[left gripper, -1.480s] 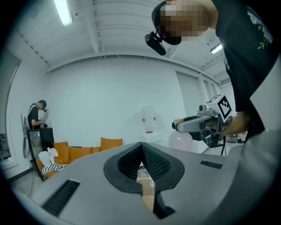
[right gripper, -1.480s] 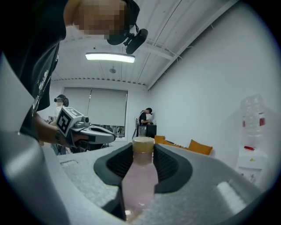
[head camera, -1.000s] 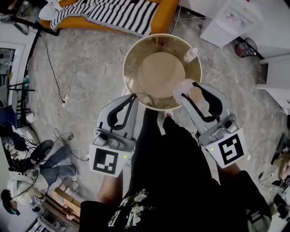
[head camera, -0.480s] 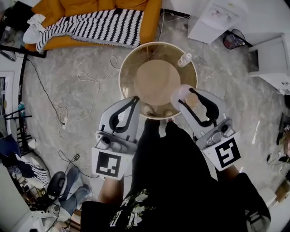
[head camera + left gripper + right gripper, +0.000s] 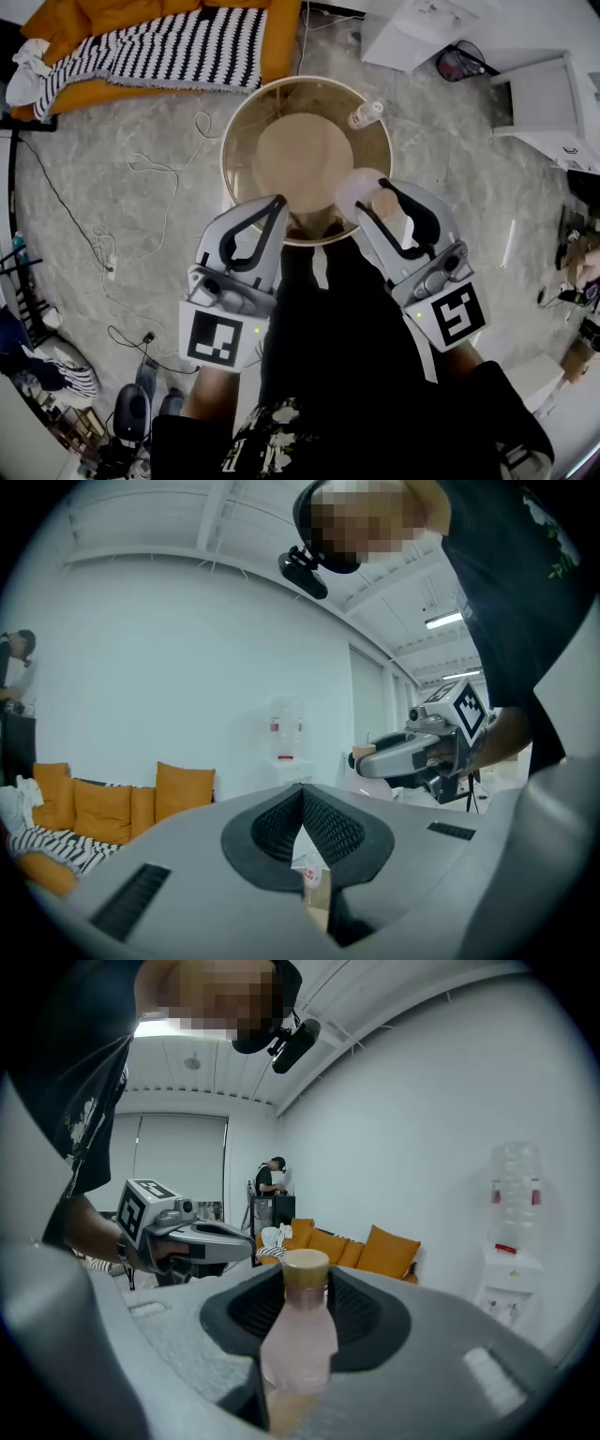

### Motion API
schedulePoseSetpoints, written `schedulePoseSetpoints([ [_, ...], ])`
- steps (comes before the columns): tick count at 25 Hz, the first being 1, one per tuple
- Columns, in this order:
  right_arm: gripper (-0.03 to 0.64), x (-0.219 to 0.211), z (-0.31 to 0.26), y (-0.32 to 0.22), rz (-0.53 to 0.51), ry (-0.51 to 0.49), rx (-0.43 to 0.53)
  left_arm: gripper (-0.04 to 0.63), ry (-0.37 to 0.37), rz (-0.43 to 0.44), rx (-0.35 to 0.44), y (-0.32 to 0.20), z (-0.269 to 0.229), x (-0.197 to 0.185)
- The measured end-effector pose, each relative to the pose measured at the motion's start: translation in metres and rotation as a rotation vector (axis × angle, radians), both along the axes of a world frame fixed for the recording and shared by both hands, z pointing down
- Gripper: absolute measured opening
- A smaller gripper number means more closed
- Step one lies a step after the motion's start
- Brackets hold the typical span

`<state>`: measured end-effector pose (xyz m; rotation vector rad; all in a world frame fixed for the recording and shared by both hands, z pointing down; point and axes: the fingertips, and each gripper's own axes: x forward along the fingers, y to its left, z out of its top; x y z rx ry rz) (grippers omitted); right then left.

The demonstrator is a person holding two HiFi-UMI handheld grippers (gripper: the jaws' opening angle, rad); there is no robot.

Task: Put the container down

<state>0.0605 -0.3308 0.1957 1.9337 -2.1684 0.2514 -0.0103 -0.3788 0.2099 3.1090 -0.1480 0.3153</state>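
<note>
Container (image 5: pixel 367 193), a pale pink bottle with a tan cap, sits between the pads of the right gripper (image 5: pixel 375 195), which are closed on its body. In the head view it lies over the lower right rim of the table, just right of centre frame. In the right gripper view the container (image 5: pixel 298 1335) fills the middle, with its cap up at the level of the fingertips. Whether its base touches the table cannot be made out.

An orange sofa (image 5: pixel 277 42) with a striped blanket (image 5: pixel 159 52) spans the upper left of the head view. Below it, at upper centre, stands the round table (image 5: pixel 246 122), with a glass top and a tan rim.

The left gripper (image 5: pixel 277 200) is at lower left of the table and reaches its rim. Its pads meet at the tips in the left gripper view and hold nothing. The right gripper mirrors it at lower right.

A water dispenser (image 5: pixel 514 1213) stands by the wall at the right of the right gripper view.

A small bottle (image 5: pixel 366 114) lies on the table's upper right edge, well apart from the container.
</note>
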Motion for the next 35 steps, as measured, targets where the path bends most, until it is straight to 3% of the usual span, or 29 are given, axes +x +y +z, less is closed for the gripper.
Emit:
schedulePoseSetpoints([
  [6,0.137,0.029,0.081,-0.025,-0.039,0.013,-0.073,0.009,-0.042,-0.034,-0.02,-0.032,0.064,0.03],
  [16,0.137,0.039,0.221,-0.063,-0.103,-0.001,-0.172,0.008,-0.113,-0.121,-0.082,-0.062,0.178,0.046],
  [25,0.137,0.034,0.313,-0.087,-0.203,0.011,-0.252,0.008,-0.17,-0.132,-0.169,-0.064,0.273,0.065],
  [35,0.137,0.047,0.393,-0.102,-0.225,0.007,-0.33,0.008,-0.229,-0.099,-0.205,-0.072,0.352,0.079],
])
